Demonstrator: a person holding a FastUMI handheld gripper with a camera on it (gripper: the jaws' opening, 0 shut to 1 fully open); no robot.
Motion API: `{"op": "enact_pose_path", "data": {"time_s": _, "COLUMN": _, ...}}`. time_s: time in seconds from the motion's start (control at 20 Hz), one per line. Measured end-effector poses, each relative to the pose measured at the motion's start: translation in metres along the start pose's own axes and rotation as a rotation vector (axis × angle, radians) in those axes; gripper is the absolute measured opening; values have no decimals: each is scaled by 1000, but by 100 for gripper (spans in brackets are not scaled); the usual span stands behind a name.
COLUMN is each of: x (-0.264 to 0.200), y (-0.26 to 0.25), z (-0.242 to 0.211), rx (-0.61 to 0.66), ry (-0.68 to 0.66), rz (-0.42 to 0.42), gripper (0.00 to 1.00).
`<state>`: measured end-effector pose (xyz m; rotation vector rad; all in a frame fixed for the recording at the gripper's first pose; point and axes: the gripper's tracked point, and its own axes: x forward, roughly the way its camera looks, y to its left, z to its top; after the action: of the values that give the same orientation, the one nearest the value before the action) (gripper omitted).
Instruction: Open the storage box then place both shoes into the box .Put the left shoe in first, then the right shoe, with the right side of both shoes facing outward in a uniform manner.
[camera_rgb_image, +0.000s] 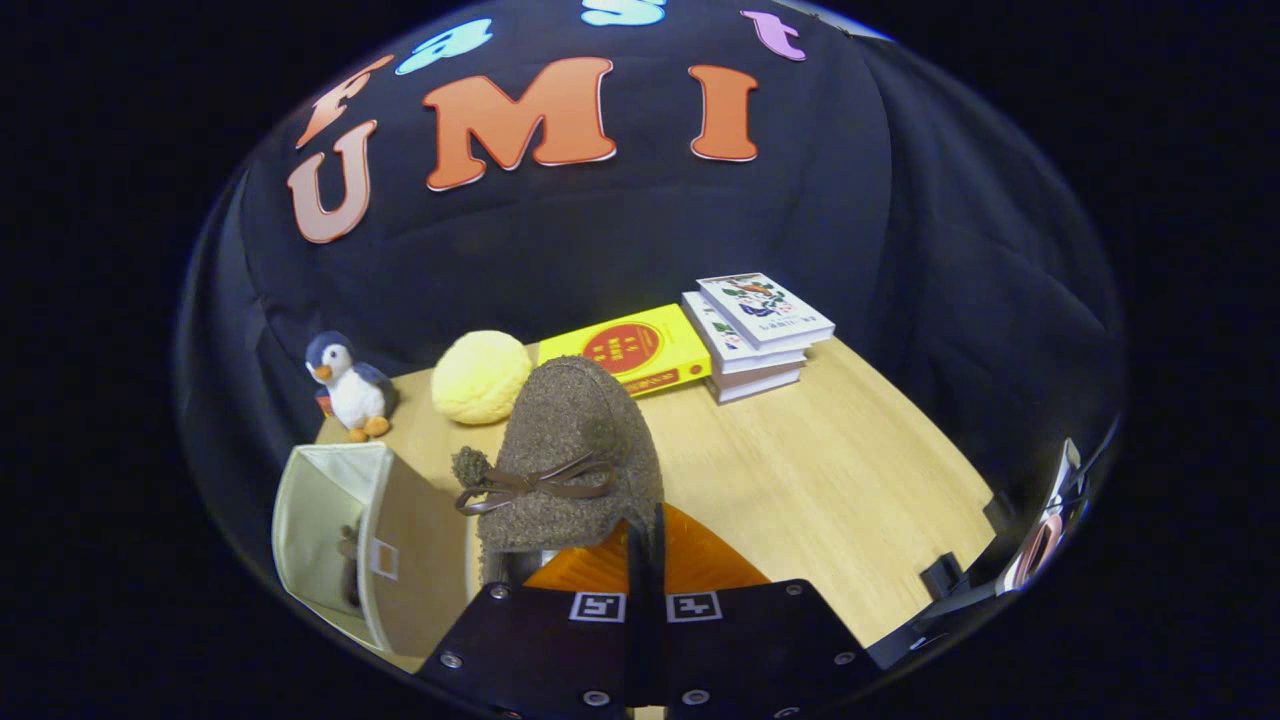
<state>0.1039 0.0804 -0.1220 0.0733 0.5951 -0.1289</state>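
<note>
Gripper view shows the gripper (643, 560) with its fingers drawn nearly together, pinching the rear of a brown fuzzy shoe (570, 455). That shoe rides above the wooden table (800, 480), long axis running straight ahead, toe aimed at the far wall, bow across its top. Beside the fingers sits the storage box (350, 540), open, something dark inside. Beyond the toe: a yellow plush ball (482, 377), a penguin toy (348, 387), a yellow book (630, 348), a stack of books (758, 335).
</note>
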Motion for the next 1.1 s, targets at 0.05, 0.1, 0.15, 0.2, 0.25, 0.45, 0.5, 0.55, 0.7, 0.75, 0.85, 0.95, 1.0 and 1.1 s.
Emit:
{"op": "enact_pose_path", "data": {"time_s": 0.05, "x": -6, "y": 20, "z": 4, "rx": 0, "ry": -7, "rz": 16, "gripper": 1}}
{"op": "enact_pose_path", "data": {"time_s": 0.1, "x": -13, "y": 40, "z": 6, "rx": 2, "ry": -10, "rz": 32, "gripper": 1}}
{"op": "enact_pose_path", "data": {"time_s": 0.15, "x": -20, "y": 61, "z": 7, "rx": 1, "ry": -11, "rz": 52, "gripper": 1}}
{"op": "enact_pose_path", "data": {"time_s": 0.2, "x": -25, "y": 83, "z": 6, "rx": -1, "ry": -12, "rz": 74, "gripper": 1}}
{"op": "enact_pose_path", "data": {"time_s": 0.25, "x": -30, "y": 103, "z": 5, "rx": -1, "ry": -12, "rz": 92, "gripper": 1}}
{"op": "enact_pose_path", "data": {"time_s": 0.45, "x": -43, "y": 164, "z": -9, "rx": -26, "ry": 12, "rz": 128, "gripper": 1}}
{"op": "enact_pose_path", "data": {"time_s": 0.5, "x": -44, "y": 175, "z": -14, "rx": -31, "ry": 20, "rz": 131, "gripper": 0}}
{"op": "enact_pose_path", "data": {"time_s": 0.55, "x": -45, "y": 185, "z": -21, "rx": -41, "ry": 26, "rz": 129, "gripper": 0}}
{"op": "enact_pose_path", "data": {"time_s": 0.7, "x": -39, "y": 201, "z": -42, "rx": -59, "ry": 62, "rz": 112, "gripper": 1}}
{"op": "enact_pose_path", "data": {"time_s": 0.75, "x": -37, "y": 204, "z": -49, "rx": -63, "ry": 70, "rz": 103, "gripper": 0}}
{"op": "enact_pose_path", "data": {"time_s": 0.85, "x": -30, "y": 206, "z": -60, "rx": -83, "ry": 83, "rz": 74, "gripper": 1}}
{"op": "enact_pose_path", "data": {"time_s": 0.95, "x": -20, "y": 205, "z": -73, "rx": -112, "ry": 100, "rz": 51, "gripper": 1}}
{"op": "enact_pose_path", "data": {"time_s": 1.0, "x": -15, "y": 206, "z": -80, "rx": -123, "ry": 110, "rz": 43, "gripper": 1}}
{"op": "enact_pose_path", "data": {"time_s": 1.1, "x": -6, "y": 207, "z": -93, "rx": -143, "ry": 125, "rz": 28, "gripper": 2}}
